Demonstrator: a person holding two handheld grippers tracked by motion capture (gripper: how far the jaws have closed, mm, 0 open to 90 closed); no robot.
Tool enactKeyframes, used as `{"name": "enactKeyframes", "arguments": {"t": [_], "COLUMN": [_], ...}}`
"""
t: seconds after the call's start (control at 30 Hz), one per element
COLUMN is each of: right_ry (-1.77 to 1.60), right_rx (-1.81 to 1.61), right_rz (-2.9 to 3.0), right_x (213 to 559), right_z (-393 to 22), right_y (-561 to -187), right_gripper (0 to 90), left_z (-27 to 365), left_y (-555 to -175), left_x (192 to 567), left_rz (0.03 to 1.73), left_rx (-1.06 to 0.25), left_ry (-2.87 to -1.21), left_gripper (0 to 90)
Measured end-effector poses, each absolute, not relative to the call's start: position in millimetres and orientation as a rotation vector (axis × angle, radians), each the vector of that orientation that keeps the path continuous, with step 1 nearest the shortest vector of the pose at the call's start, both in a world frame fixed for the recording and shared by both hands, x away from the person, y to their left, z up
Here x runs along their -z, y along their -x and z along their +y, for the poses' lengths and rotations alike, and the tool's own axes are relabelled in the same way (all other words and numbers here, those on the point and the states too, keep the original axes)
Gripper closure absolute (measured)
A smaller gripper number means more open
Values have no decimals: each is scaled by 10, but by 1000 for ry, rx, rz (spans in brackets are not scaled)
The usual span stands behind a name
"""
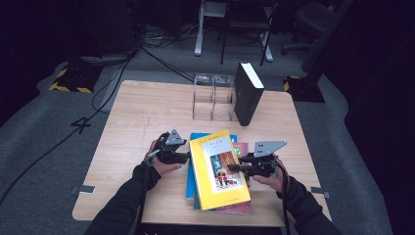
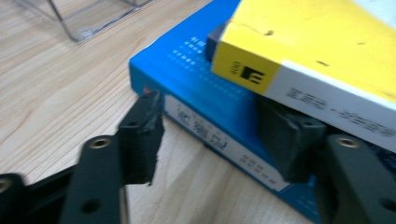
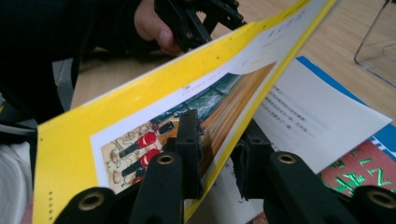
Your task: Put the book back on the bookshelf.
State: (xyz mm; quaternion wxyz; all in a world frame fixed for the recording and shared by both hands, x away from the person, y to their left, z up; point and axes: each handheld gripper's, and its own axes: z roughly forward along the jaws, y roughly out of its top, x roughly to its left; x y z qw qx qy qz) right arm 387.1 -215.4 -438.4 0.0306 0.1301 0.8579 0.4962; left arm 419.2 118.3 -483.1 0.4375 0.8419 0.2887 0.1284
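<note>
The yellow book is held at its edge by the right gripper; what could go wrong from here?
1. The right gripper pinches only the cover of the yellow book, so the cover might bend or tear.
2. The left gripper straddles the blue book beneath, so closing may grab the wrong book.

high view: fixed above the person's side, facing forward and down over the whole table (image 1: 137, 107). left and right gripper views: ride on the grippers, low and very near. shared by all: yellow book (image 1: 218, 169) (image 2: 322, 51) (image 3: 154, 107).
</note>
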Motion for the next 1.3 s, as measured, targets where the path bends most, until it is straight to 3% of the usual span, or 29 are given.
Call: {"name": "enactKeyframes", "arguments": {"t": [0.17,0.27,0.3,0.5,0.63,1.03,1.23,1.3], "right_ry": [-473,-515,-553,-596,-638,-710,-735,-750], "right_rx": [-1468,-1430,-1408,-1344,-1209,-1316,-1391,-1439], "right_rz": [2695,2713,2714,2710,2698,2791,2750,2700], "right_x": [4410,4422,4429,4428,4425,4513,4532,4528], "right_z": [-2138,-2123,-2123,-2115,-2094,-2170,-2219,-2240], "right_y": [-3914,-3930,-3947,-3967,-3972,-4083,-4113,-4117], "right_gripper": [584,483,422,332,205,185,282,403], "left_z": [1147,1145,1145,1135,1135,1030,1027,1017], "left_y": [-4168,-4149,-4148,-4154,-4153,-4183,-4190,-4196], "left_x": [4798,4769,4763,4778,4774,4740,4655,4647], "left_rz": [628,589,580,584,581,558,554,562], "left_rx": [-292,-267,-267,-250,-250,-236,-209,-226], "left_ry": [-2092,-2082,-2081,-2085,-2081,-2078,-2020,-2022], "left_gripper": [666,730,735,741,741,743,727,728]}}
